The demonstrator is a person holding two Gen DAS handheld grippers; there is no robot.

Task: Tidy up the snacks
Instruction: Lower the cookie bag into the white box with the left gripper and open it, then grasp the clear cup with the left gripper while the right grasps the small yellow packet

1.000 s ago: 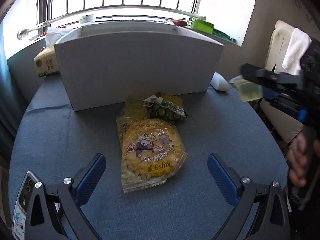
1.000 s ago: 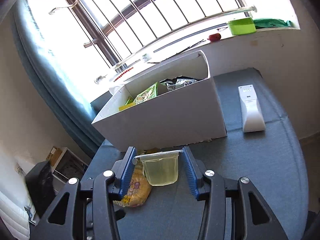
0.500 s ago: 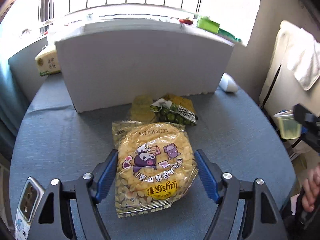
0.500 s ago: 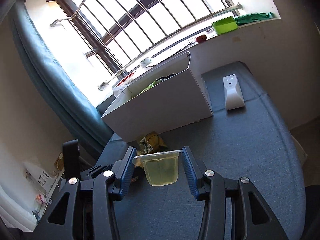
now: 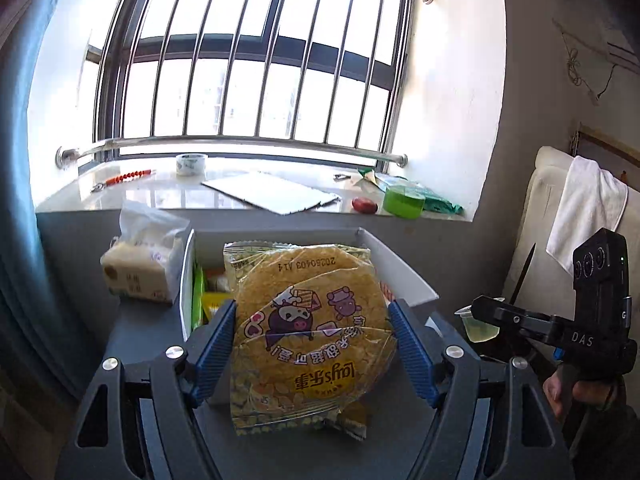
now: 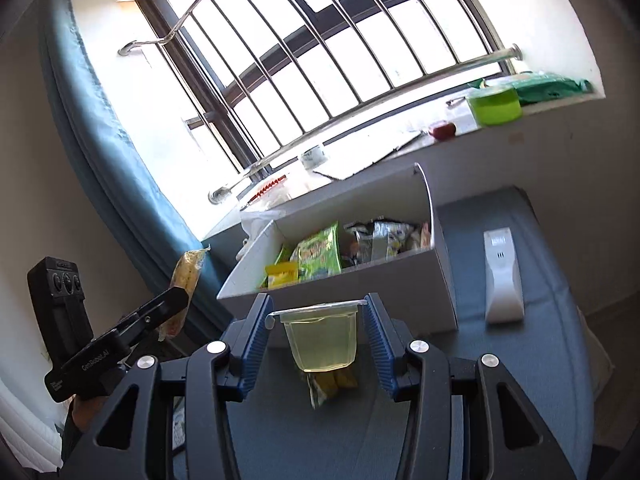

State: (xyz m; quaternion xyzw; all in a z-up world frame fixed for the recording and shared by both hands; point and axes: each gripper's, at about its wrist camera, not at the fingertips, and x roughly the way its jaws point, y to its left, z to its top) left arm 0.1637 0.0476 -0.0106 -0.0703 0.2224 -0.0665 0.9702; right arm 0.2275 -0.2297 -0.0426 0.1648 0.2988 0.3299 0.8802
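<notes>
The tabletop [image 6: 500, 380] carried a white box [image 6: 400, 280] open at the top, already holding several packets. A white remote [image 6: 502, 276] lay on the cloth just beside the box.

The left gripper [image 5: 312, 344] was closed on the chip bag [image 5: 308, 328], one blue jaw pressed to each side of it, and held it lifted in front of the box's open top. The bag looked light, puffed with air and crinkly, its contents brittle; a squeeze across the middle risked crushing chips, so a gentle hold at the sides, as here, or at the sealed edge seemed wiser. The slick film could slip if the hold loosened.

The right gripper [image 6: 318, 336] clamped the jelly cup [image 6: 322, 340] just below its rim, upright above the tabletop, short of the box. The cup appeared small, stiff enough, smooth-walled and tapered, so it might slide downward; the rim lip seemed the safest catch.

A small packet [image 6: 328, 384] lay on the tabletop beneath the cup.
</notes>
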